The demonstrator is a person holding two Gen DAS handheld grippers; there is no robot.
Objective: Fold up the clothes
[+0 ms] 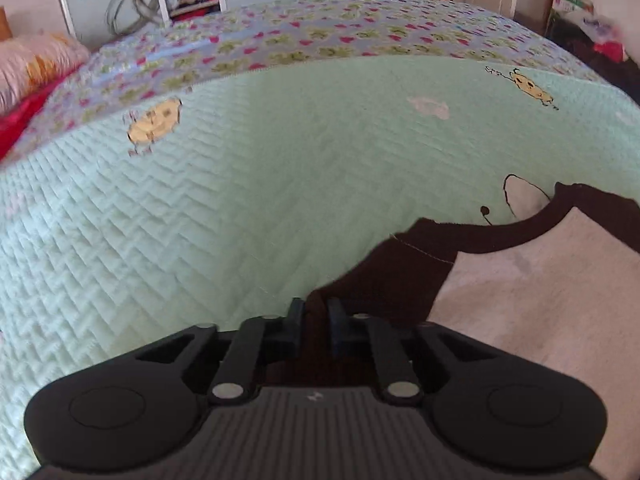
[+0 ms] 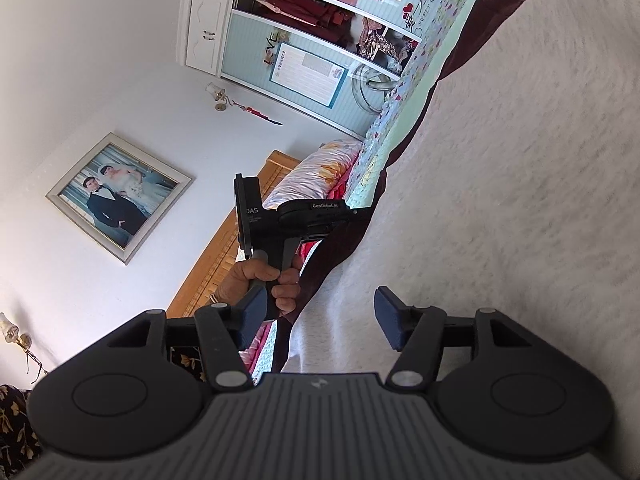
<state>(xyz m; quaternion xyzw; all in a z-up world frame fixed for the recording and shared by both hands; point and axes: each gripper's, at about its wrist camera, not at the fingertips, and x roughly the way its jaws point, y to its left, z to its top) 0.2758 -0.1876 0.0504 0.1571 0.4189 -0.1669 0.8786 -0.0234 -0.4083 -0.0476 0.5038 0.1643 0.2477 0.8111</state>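
Bed [image 1: 240,200] under mint quilt; wardrobe [image 2: 280,52] behind, garment [image 1: 400,256] on top.

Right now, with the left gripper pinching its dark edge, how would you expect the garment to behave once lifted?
Probably floppy: the garment already drapes from the left gripper. Its fuzzy pale face suggests little slipping. Likely light, though that's uncertain.

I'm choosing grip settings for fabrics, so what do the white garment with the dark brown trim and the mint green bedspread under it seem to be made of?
The white garment with dark brown trim looks like fuzzy fleece or plush: a matte, nubbly surface, the trim smoother with pale stitching. The mint green bedspread looks like quilted cotton or a blend, given its stitched zigzag ridges and printed figures. The left gripper pinches the trim.
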